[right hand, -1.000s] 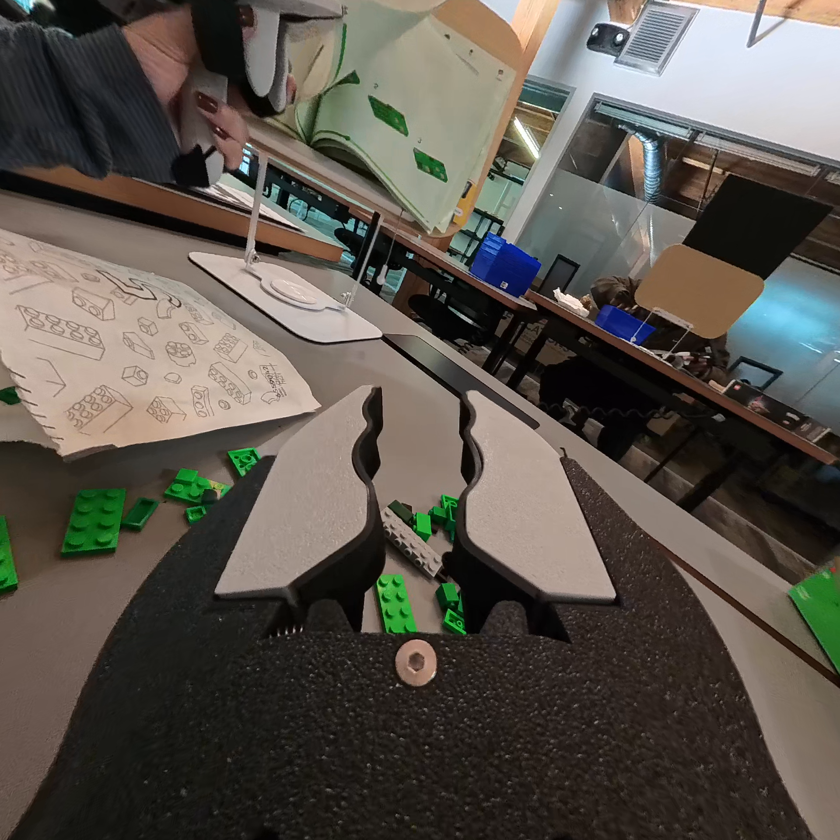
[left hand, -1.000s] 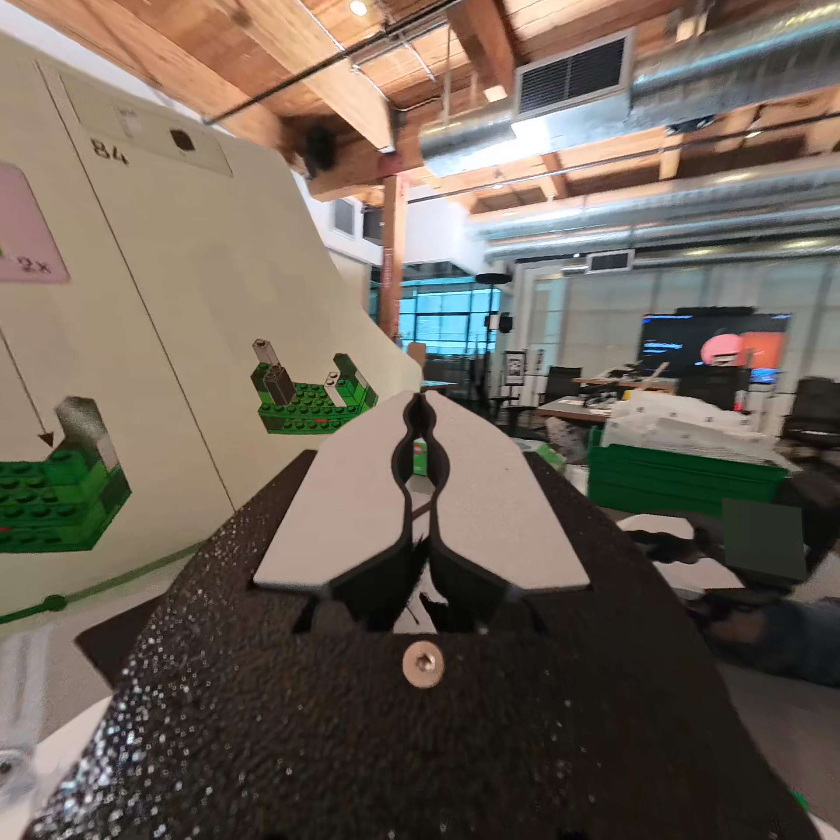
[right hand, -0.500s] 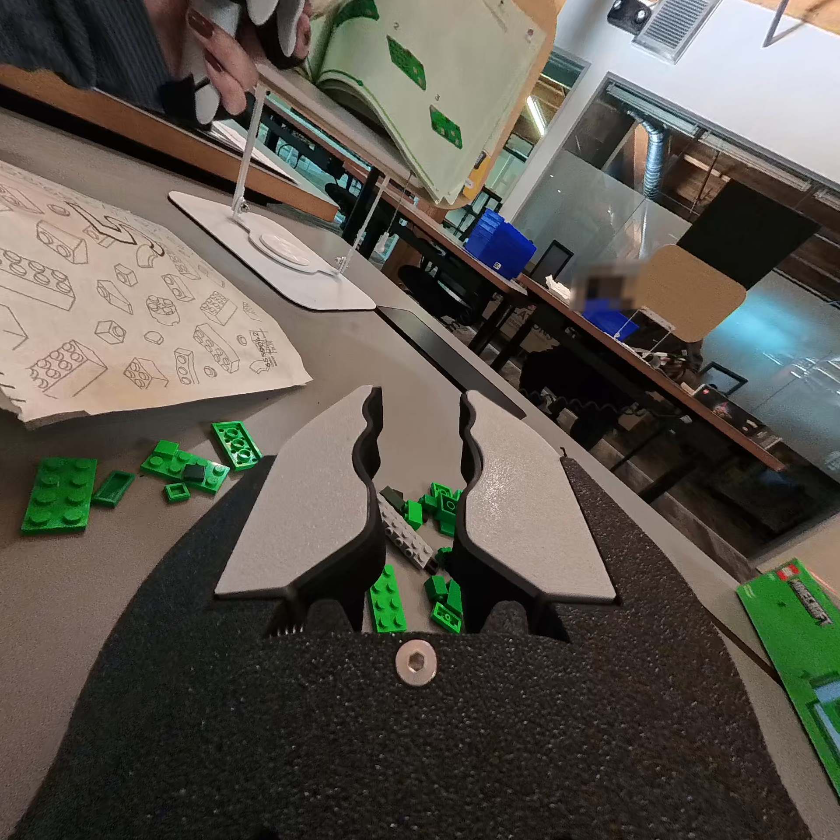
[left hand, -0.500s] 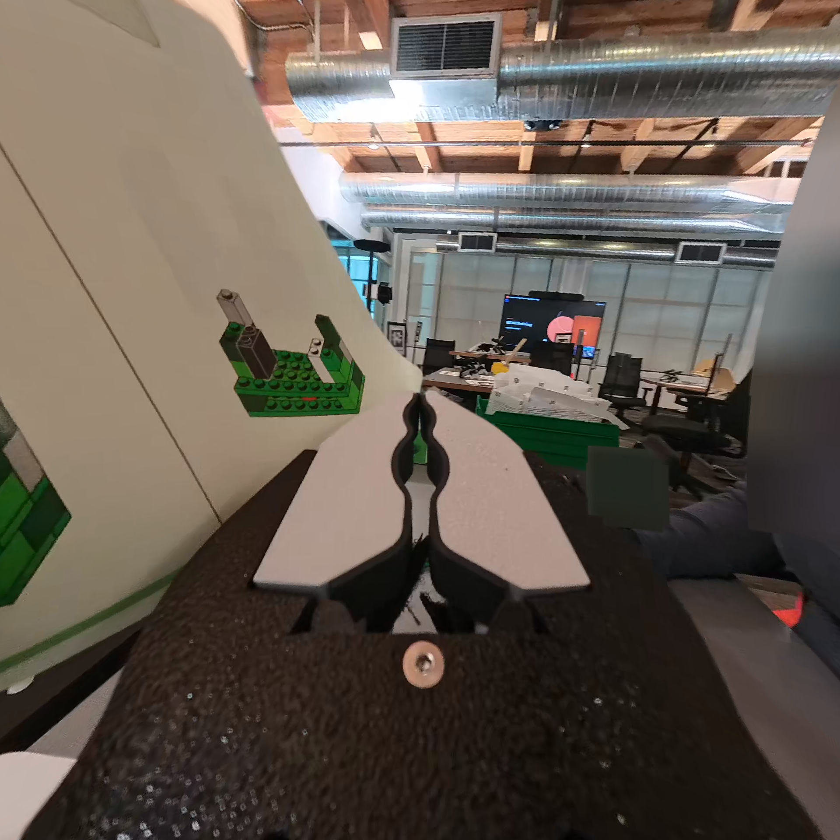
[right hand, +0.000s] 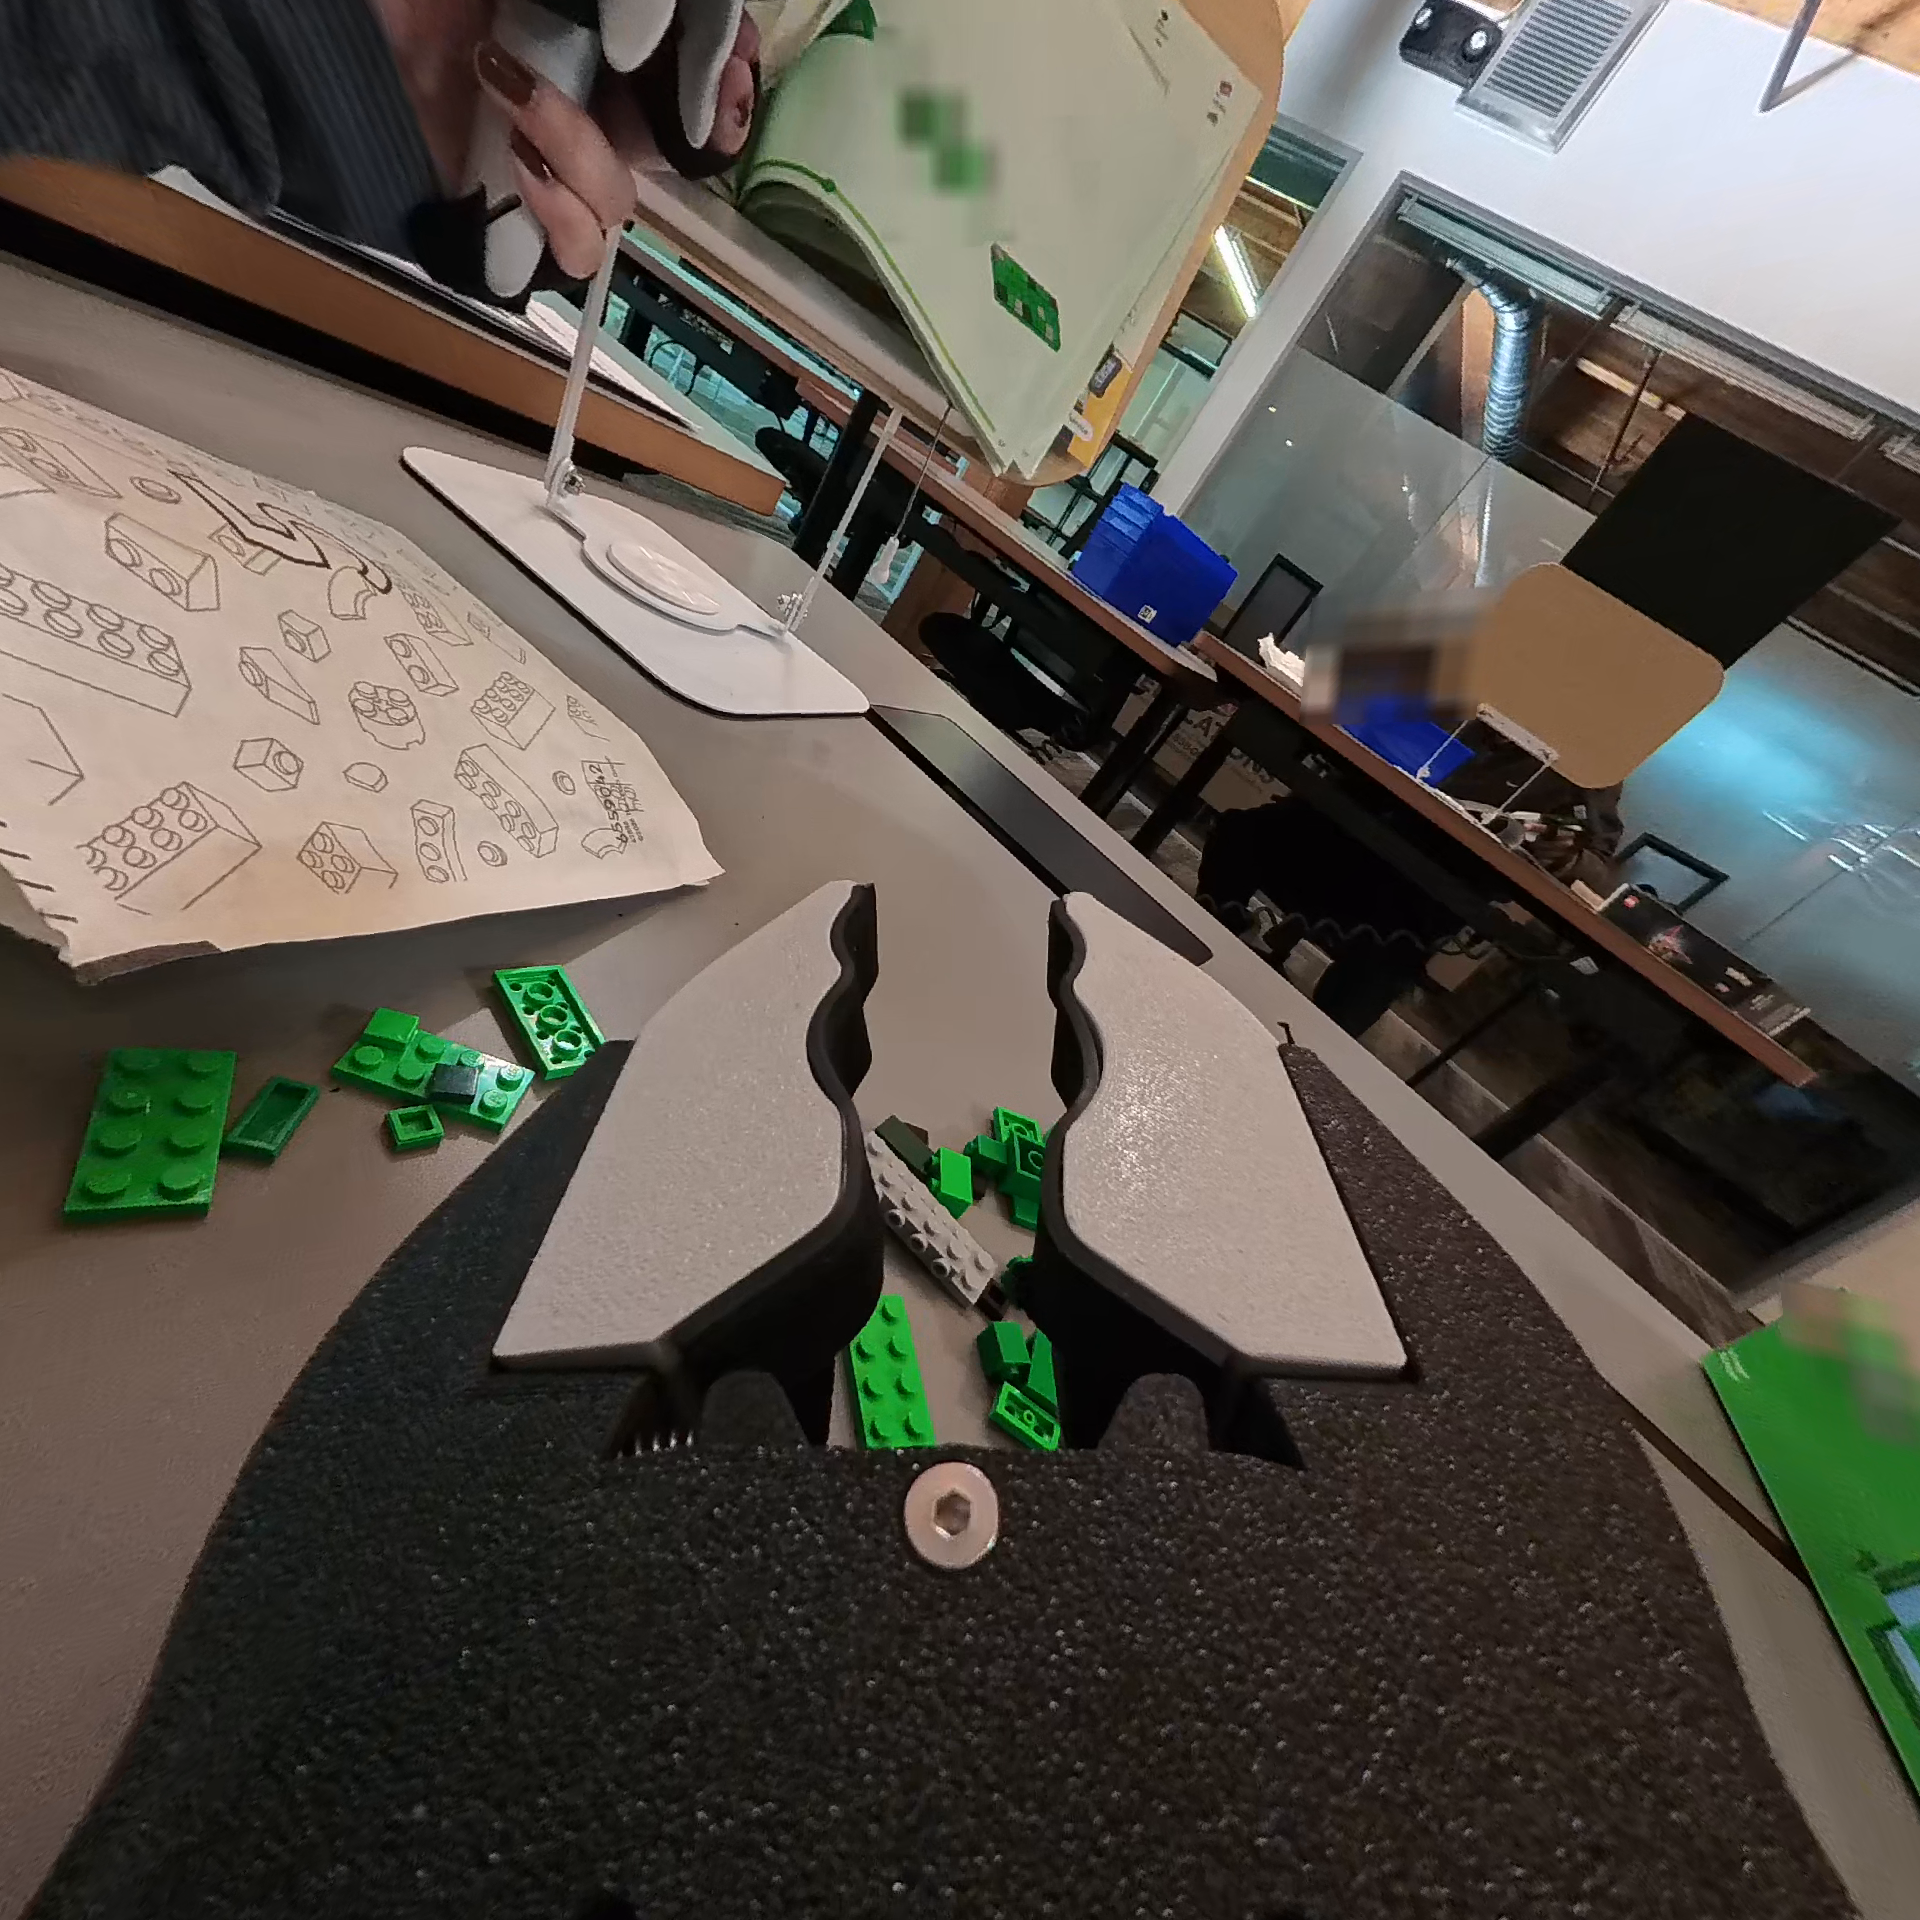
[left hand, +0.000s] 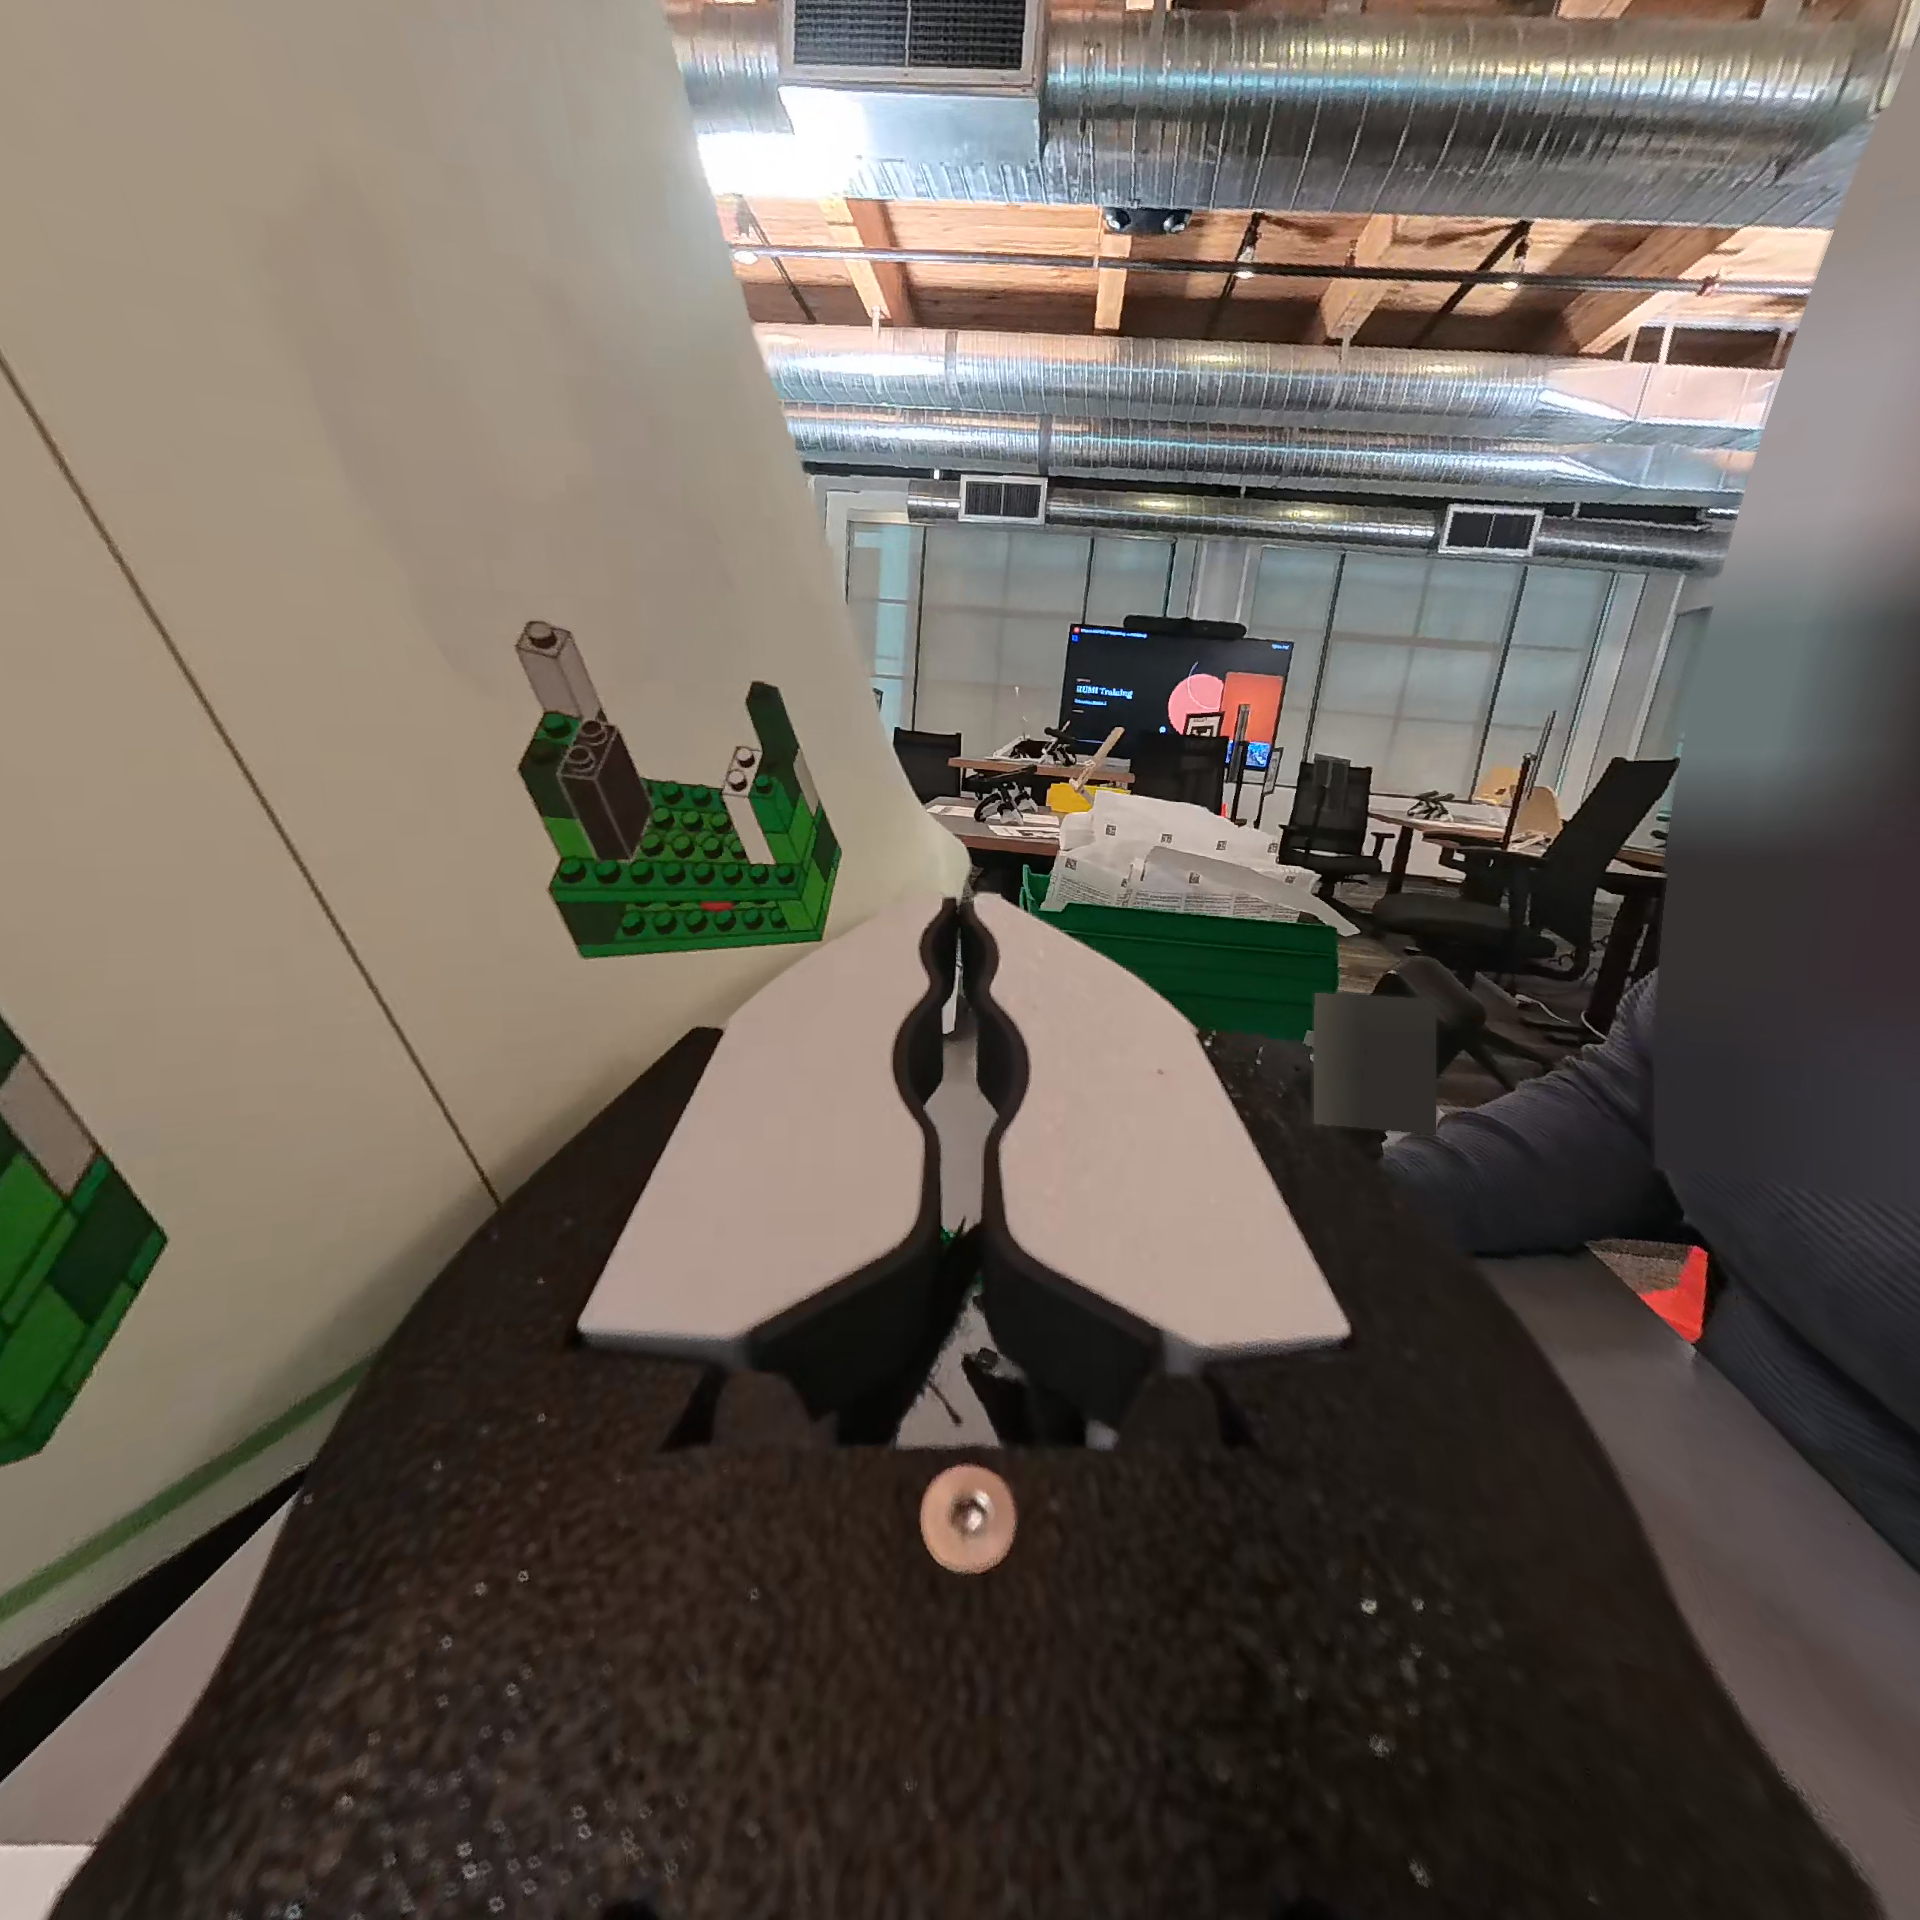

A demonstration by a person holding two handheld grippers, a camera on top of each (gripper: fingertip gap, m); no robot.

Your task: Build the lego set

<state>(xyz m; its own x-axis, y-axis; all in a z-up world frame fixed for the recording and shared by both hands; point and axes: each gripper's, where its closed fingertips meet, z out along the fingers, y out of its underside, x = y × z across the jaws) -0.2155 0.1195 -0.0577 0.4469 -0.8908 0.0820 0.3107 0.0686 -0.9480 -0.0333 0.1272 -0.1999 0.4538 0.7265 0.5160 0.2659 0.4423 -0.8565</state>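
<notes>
My left gripper point(left hand: 954, 914) is shut on the lower corner of a page of the instruction booklet point(left hand: 364, 520), which fills the left of the left wrist view with drawings of a green build. In the right wrist view the booklet point(right hand: 987, 208) stands on a white stand point(right hand: 644, 592), one page lifted. My right gripper point(right hand: 961, 914) is open and empty, low over the grey table. Between its fingers lie a grey plate point(right hand: 930, 1231), a green plate point(right hand: 890, 1382) and several small green pieces. A green 2x4 plate point(right hand: 151, 1132) and other green plates lie to the left.
A torn paper bag point(right hand: 260, 727) printed with brick outlines lies at the left. A green box point(right hand: 1849, 1538) lies at the table's right edge. The person's hand point(right hand: 551, 135) holds the left gripper at top left. A green bin point(left hand: 1195, 956) and a sleeve point(left hand: 1538, 1164) show beyond. Across from one pair of fingers to the other is roughly 25 cm.
The left gripper has swung the held page to the right, so the page now bends away from the booklet. The right gripper has moved slightly forward over the loose bricks, still open.
</notes>
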